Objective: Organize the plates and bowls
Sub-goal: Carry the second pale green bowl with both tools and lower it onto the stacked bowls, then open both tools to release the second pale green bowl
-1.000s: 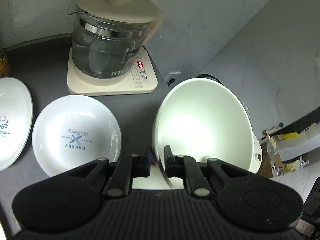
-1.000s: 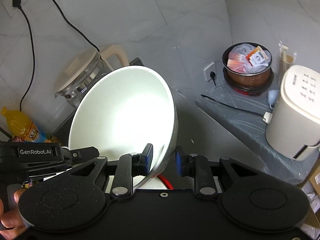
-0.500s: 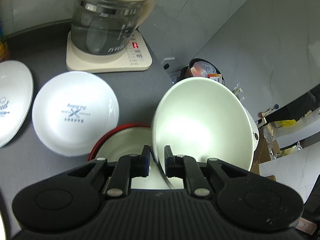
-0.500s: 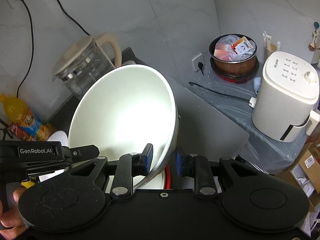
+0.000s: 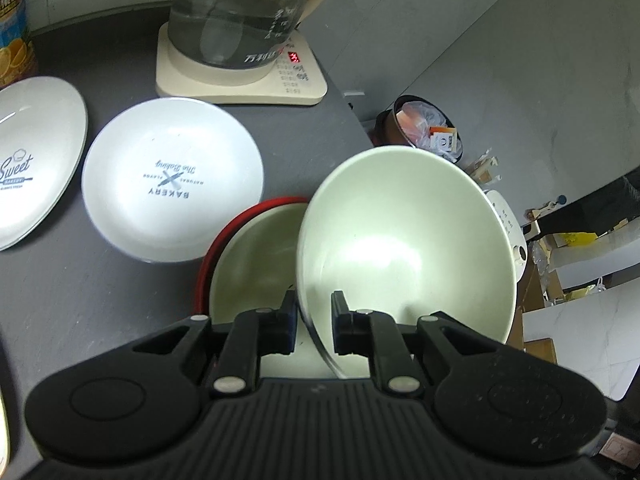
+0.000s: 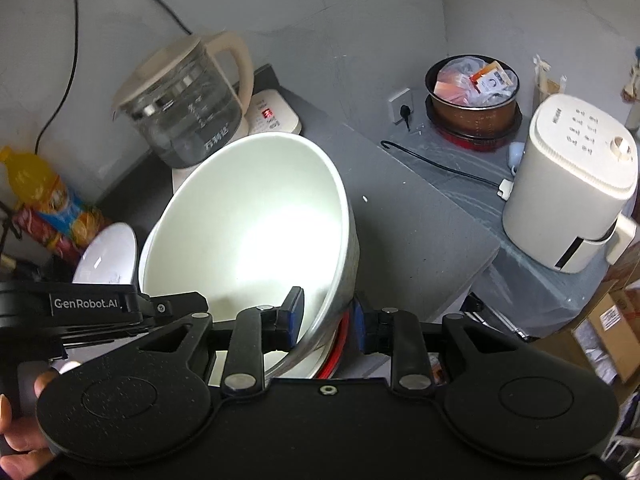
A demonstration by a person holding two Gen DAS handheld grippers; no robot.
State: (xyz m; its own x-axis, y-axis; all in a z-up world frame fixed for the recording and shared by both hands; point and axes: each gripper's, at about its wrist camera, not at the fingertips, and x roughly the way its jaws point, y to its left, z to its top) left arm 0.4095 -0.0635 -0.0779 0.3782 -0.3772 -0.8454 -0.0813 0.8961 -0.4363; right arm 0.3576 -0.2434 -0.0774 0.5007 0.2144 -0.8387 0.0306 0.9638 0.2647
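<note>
— Nearest the cameras, what were the claws doing?

— Both pinched the white bowl (image 5: 404, 248) by its rim, one finger inside and one outside: the left gripper (image 5: 314, 328) on the bowl's left edge, the right gripper (image 6: 329, 320) on its right edge. The bowl hung tilted above the red-rimmed bowl (image 5: 248, 264) on the grey counter (image 5: 72, 300).

— What differed from a second before?

— The red-rimmed bowl had been almost hidden under the left gripper; now much of its cream inside showed, left of the held bowl. The kettle (image 5: 240, 12) had slid up the left view, its lid now cut off at the top.

— And farther out?

— Left of the bowls lay the "Bakery" plate (image 5: 172, 180), just beside the red rim, then the "Sweet" plate (image 5: 36, 160), cut off at the frame's edge. Beyond stood the kettle on its base (image 5: 240, 84). Far right, off the counter, sat a pot of packets (image 6: 472, 92) and a white appliance (image 6: 572, 188).

— Anything hard to make out?

— Whether the held bowl touched the red-rimmed one; the grippers covered that spot.
</note>
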